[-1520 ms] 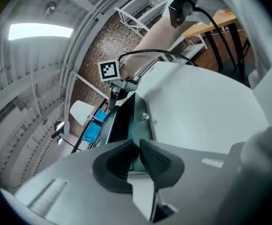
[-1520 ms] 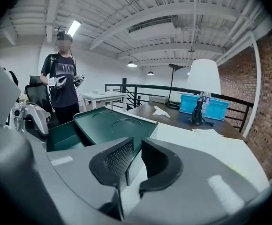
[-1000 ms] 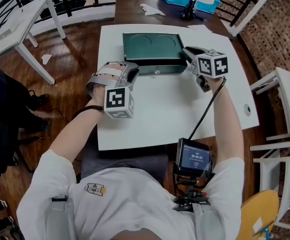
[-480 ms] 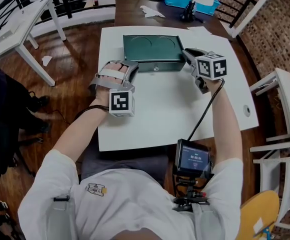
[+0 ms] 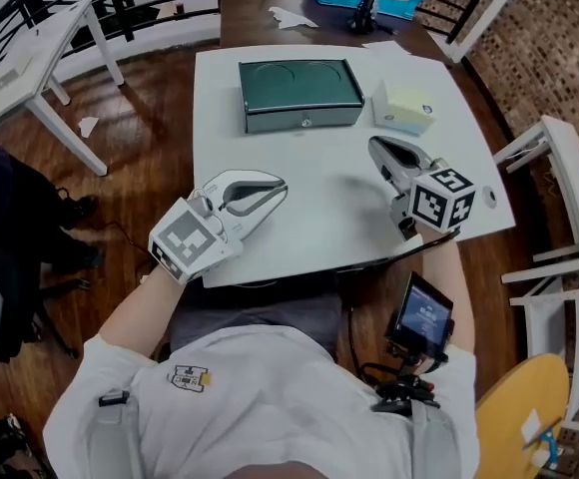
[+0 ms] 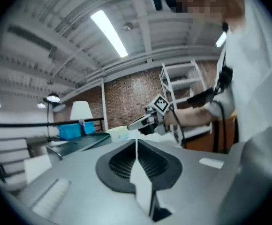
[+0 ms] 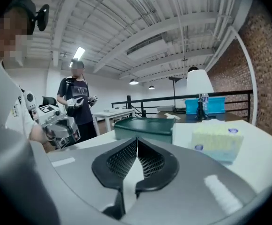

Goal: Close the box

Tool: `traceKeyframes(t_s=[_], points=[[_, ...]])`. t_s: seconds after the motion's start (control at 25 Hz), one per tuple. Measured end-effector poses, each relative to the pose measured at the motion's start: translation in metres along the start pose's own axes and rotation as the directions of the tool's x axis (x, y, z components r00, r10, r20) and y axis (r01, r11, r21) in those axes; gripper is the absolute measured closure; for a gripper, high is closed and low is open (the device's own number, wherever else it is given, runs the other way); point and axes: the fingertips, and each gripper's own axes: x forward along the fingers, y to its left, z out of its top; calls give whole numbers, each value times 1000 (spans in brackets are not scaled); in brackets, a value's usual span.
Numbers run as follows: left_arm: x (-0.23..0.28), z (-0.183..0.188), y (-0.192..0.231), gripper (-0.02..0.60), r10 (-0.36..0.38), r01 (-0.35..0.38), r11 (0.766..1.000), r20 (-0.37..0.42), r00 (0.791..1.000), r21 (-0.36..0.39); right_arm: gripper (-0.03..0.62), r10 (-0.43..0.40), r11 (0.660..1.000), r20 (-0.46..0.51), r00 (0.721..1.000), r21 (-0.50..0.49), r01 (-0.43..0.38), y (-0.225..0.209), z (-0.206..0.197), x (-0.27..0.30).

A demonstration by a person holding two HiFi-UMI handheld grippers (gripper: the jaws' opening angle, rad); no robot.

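Box (image 5: pixel 299 93) closed, and both arms have drawn back from it.
Left gripper (image 5: pixel 280 189) closing on nothing, right gripper (image 5: pixel 374 146) pinched shut, empty; job looks done.

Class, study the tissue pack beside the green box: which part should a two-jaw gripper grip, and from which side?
Grip the tissue pack across its shorter span, mid-length, coming down from above with the nearer right gripper. It lies flat on the table, apart from the green box, so both sides look free; it seems soft, so squeeze lightly.
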Motion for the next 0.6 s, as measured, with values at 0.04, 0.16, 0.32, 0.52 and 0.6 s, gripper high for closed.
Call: traceKeyframes(t_s=[0.04, 0.16, 0.32, 0.52, 0.6], points=[[-2, -4, -11, 583, -55, 57, 993, 19, 998, -104, 592, 21, 1000, -18, 1000, 5, -20, 18, -12, -7], [-1, -27, -23, 583, -117, 110, 965, -12, 993, -239, 594, 56, 998, -72, 996, 2, -56, 61, -46, -16], [3, -35, -20, 583, -103, 89, 967, -47, 994, -239, 595, 26, 1000, -64, 998, -3, -26, 76, -69, -12], [6, -34, -16, 583, -61, 51, 969, -37, 997, -240, 595, 13, 1000, -42, 999, 16, -12, 70, -67, -11], [8, -36, -17, 583, -66, 55, 969, -38, 997, -240, 595, 10, 1000, -45, 999, 20, -10, 68, -69, -13]])
